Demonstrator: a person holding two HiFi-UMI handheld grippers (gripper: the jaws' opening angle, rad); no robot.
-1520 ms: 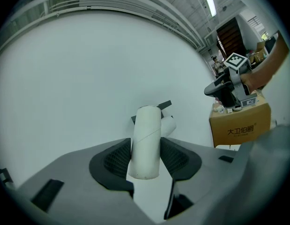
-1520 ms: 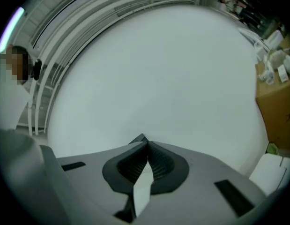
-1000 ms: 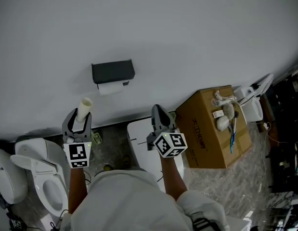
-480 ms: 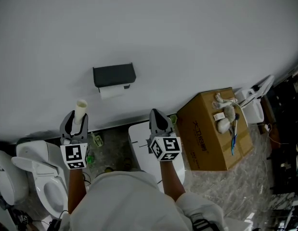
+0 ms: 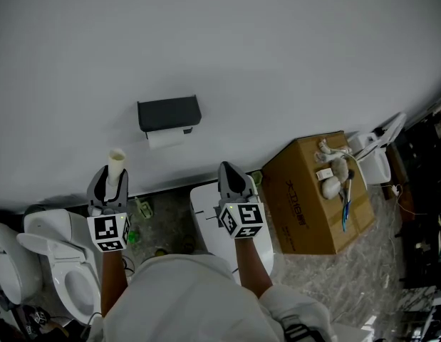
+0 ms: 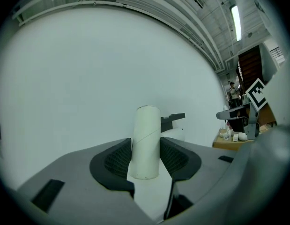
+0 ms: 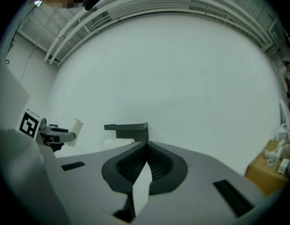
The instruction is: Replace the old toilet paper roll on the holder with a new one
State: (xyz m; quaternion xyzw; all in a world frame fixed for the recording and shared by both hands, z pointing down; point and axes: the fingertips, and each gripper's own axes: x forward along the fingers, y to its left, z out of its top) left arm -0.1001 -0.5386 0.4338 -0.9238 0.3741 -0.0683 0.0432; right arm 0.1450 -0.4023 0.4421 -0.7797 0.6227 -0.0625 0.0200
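At lower left of the head view, the left gripper (image 5: pixel 113 182) clamps the upright cardboard tube (image 5: pixel 116 161) near its base, below-left of the holder (image 5: pixel 169 111). The right gripper (image 5: pixel 231 173) is closed on nothing. The tube looks light and crushable, so pinch it gently across its middle.

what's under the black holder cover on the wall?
A white toilet paper roll sits under the black holder cover, with only its lower part showing. The cover hides the roll's top and whatever it hangs on.
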